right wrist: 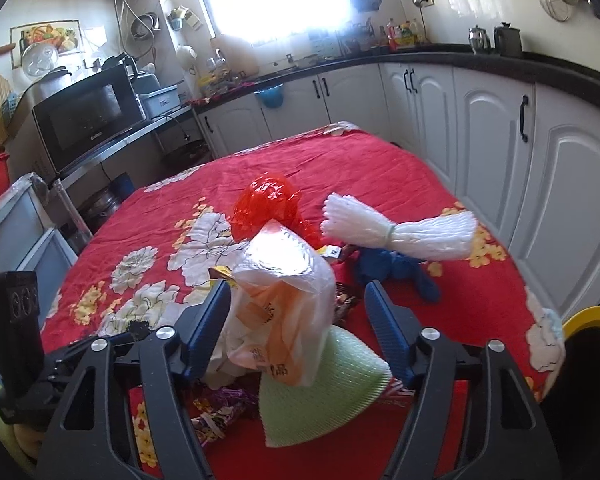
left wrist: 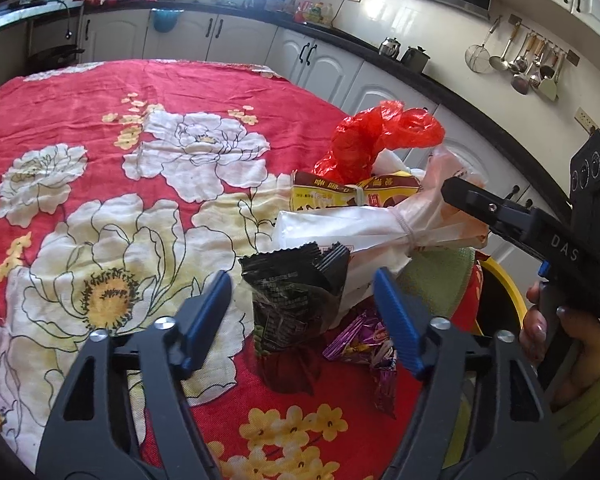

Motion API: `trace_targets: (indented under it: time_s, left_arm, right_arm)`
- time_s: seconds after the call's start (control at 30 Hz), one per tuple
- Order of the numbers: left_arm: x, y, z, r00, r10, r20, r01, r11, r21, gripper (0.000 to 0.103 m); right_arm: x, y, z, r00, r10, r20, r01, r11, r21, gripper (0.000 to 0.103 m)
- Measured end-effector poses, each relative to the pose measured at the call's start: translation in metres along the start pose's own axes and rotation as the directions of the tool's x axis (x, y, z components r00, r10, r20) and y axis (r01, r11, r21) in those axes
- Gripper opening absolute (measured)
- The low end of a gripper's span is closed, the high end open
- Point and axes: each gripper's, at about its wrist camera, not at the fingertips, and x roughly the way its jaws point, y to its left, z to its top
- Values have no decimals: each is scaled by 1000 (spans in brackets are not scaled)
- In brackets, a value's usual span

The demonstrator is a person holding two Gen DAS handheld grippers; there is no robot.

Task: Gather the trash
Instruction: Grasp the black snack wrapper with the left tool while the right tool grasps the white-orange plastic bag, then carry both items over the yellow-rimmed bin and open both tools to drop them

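A heap of trash lies on the red flowered tablecloth [left wrist: 100,92]. My left gripper [left wrist: 302,304] is open, its jaws on either side of a black snack wrapper [left wrist: 296,292]. Behind it lie a purple wrapper [left wrist: 364,340], a tied white foam bundle [left wrist: 356,224], a yellow-brown box [left wrist: 352,192] and a red plastic bag [left wrist: 376,132]. My right gripper [right wrist: 298,320] is open around a white-and-orange plastic bag [right wrist: 284,308]; it also shows in the left wrist view [left wrist: 472,200]. A green foam sheet [right wrist: 320,392], the red bag [right wrist: 268,204], the foam bundle [right wrist: 396,228] and a blue cloth [right wrist: 396,268] lie nearby.
A yellow-rimmed bin [right wrist: 592,316] stands at the table's right edge, also in the left wrist view [left wrist: 504,284]. White cabinets [right wrist: 500,140] run along the right and back. A microwave [right wrist: 88,112] sits at the left. The left gripper body [right wrist: 16,320] is at the far left.
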Motion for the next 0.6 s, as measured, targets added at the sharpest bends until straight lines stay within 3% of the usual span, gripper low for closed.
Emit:
trace_targets:
  time_s: [0.03,0.2,0.33,0.6]
  left_arm:
    - [0,1,0,1000,3,1,-3,1000,0,53]
    - [-4,3,1,1000,-11,4,11,1000,-6,39]
    - [-8,3,1,1000,-18,2,18,1000,3,33]
    - [-34,2,11,997,-40,60,40,999,5,31]
  right_arm:
    - [1,1,-1,1000,6,-5,-6,1000,-3,49]
    - [-1,8,-1,1000,7,-2,-7,1000,-30,40]
    - [-9,13,-1,1000,6,15,-5,999,-43,33]
    - [-31,22,3,997,25,69,-22,999,-41,30]
